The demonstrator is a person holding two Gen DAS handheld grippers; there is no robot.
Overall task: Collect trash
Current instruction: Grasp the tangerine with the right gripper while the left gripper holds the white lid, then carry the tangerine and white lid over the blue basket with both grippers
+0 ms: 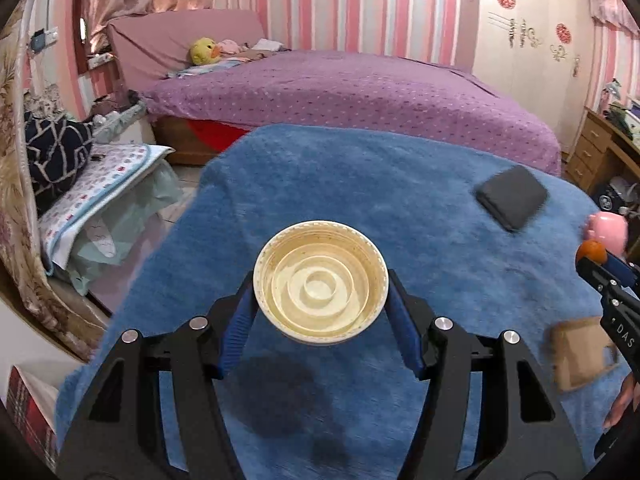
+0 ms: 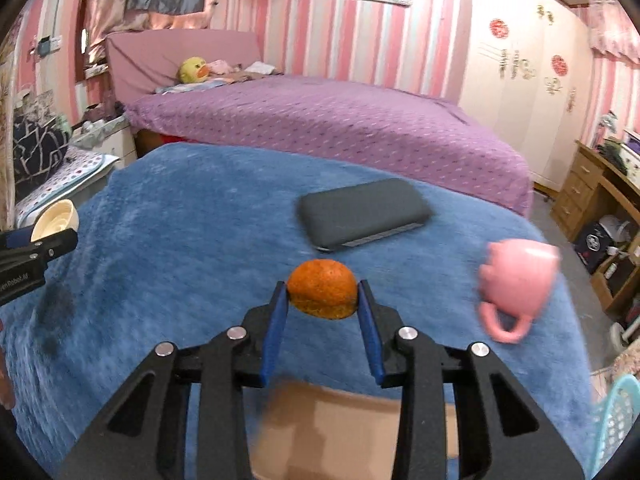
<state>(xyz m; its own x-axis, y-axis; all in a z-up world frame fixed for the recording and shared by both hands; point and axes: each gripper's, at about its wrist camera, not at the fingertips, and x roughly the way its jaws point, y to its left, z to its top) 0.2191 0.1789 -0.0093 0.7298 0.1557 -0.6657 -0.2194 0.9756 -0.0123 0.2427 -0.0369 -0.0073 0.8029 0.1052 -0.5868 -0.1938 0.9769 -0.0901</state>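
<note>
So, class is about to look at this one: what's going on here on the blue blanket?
A person is clearing rubbish with a gripper in each hand. The left gripper holds a cream plastic lid above the blue blanket. The right gripper is clamped on an orange peel. A dark grey case, a pink mug on its side and a brown cardboard piece lie on the blanket.

Wrist views face forward—sharing blue blanket (image 1: 340, 168)—bed (image 2: 320, 128) beyond.
</note>
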